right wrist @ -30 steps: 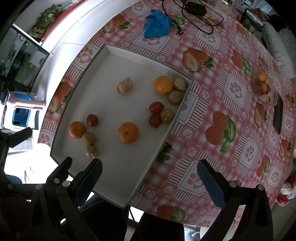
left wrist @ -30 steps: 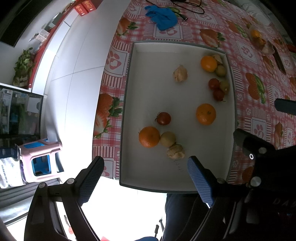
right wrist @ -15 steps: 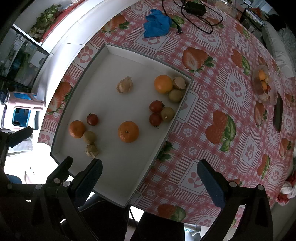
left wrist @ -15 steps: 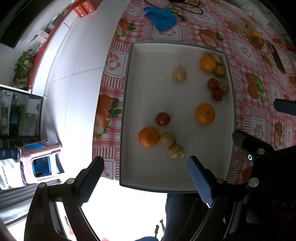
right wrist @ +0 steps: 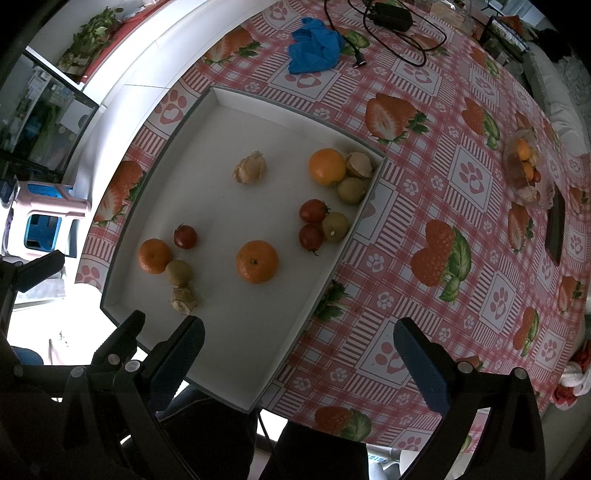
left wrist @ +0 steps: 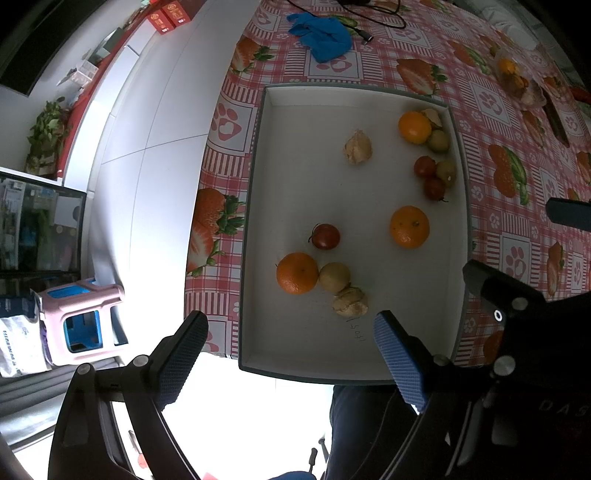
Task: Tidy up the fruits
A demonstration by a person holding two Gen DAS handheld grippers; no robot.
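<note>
A white tray [left wrist: 295,332] [right wrist: 236,332] lies on the strawberry tablecloth with loose fruit in it. Near its front are an orange [left wrist: 297,273] [right wrist: 154,256], a green fruit [left wrist: 334,277], a husked physalis [left wrist: 350,301] and a red tomato [left wrist: 325,236]. Another orange [left wrist: 410,226] [right wrist: 257,261] sits mid-tray, and a third orange [left wrist: 414,127] [right wrist: 327,166] lies in the far right corner with tomatoes and green fruits. One more physalis [left wrist: 357,147] lies apart. My left gripper [left wrist: 291,354] and right gripper [right wrist: 299,354] both hang high above the tray's front edge, open and empty.
A blue cloth [right wrist: 314,50] and black cables [right wrist: 388,22] lie beyond the tray. A clear bag of fruit [right wrist: 524,170] and a dark phone-like slab [right wrist: 555,229] rest at the table's right. A pink stool [left wrist: 79,321] stands on the floor, left of the table edge.
</note>
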